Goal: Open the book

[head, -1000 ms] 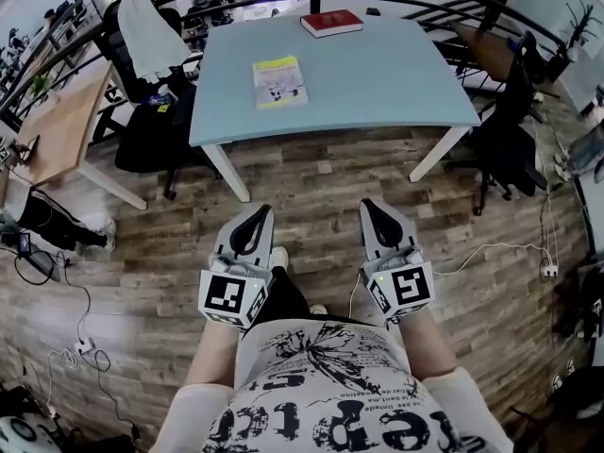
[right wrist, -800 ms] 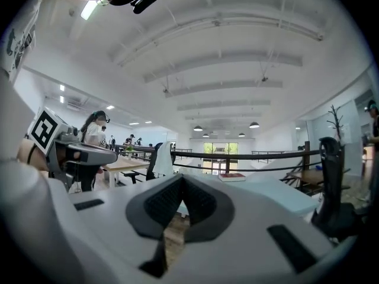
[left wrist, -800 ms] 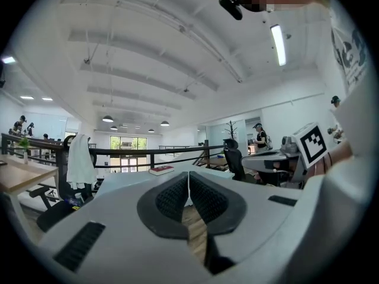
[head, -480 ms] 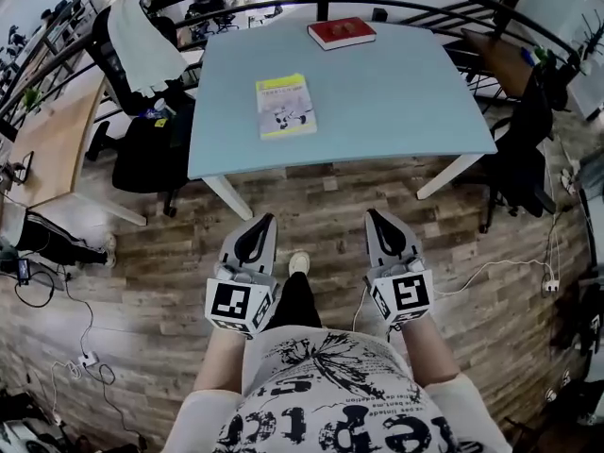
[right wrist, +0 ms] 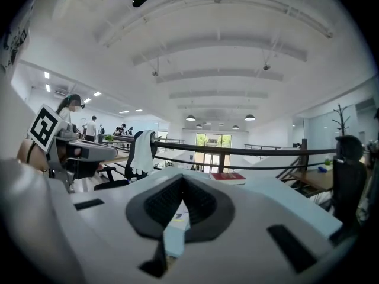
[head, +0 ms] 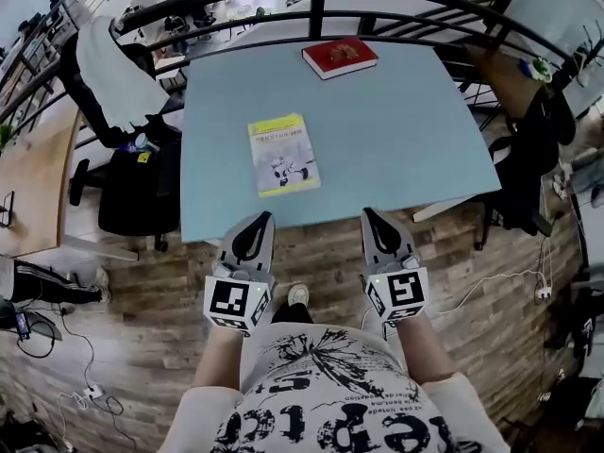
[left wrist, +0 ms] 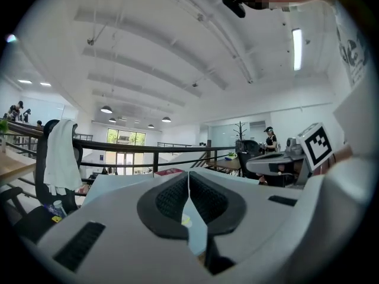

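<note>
L hand-held gripper [head: 261, 217], R hand-held gripper [head: 371, 213] both shut.

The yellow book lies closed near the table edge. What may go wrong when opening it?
Two books lie on the table: the yellow book in front, a red book at the far edge; the wrong one might be opened. The left gripper and right gripper have shut jaws; nudging the flat cover may slide the book, not lift it.
</note>
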{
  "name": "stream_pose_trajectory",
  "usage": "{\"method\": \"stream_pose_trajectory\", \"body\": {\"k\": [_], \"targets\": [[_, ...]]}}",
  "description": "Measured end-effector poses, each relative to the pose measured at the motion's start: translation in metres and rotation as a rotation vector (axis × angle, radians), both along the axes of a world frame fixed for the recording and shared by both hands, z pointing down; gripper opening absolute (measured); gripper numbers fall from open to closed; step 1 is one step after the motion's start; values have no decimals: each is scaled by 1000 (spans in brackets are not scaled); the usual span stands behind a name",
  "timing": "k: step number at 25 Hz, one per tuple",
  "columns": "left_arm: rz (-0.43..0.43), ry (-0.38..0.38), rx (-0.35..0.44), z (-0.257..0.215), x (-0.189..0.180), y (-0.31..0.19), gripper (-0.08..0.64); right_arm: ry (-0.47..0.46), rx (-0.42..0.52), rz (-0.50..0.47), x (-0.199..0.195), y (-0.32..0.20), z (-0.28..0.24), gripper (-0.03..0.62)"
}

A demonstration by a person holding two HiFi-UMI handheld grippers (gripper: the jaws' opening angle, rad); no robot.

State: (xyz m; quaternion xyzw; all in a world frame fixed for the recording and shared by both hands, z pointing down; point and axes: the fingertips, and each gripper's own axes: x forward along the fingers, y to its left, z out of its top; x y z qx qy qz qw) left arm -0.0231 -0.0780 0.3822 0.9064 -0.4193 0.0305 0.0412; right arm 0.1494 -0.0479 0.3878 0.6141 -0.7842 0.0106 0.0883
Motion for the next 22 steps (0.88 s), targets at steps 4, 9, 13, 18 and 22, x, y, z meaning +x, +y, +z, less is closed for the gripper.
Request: {"method": "stream_pose_trajectory", "body": {"k": [4, 9, 13, 18, 22], "targets": [[30, -39, -18, 11, 11, -46, 21, -11, -17, 21, 7, -46, 5, 11], [56, -76, -82, 37, 26, -78, 21, -36, -66, 14, 13, -83, 23, 11], [61, -101, -121, 58, 40, -97, 21, -26, -95, -27, 15, -109, 35, 11], [63, -110, -184, 88, 59, -122, 21, 14, -101, -120, 17, -139, 42, 11], [56, -208, -243, 124, 79, -138, 21, -12, -131, -182, 27, -159, 48, 11]]}}
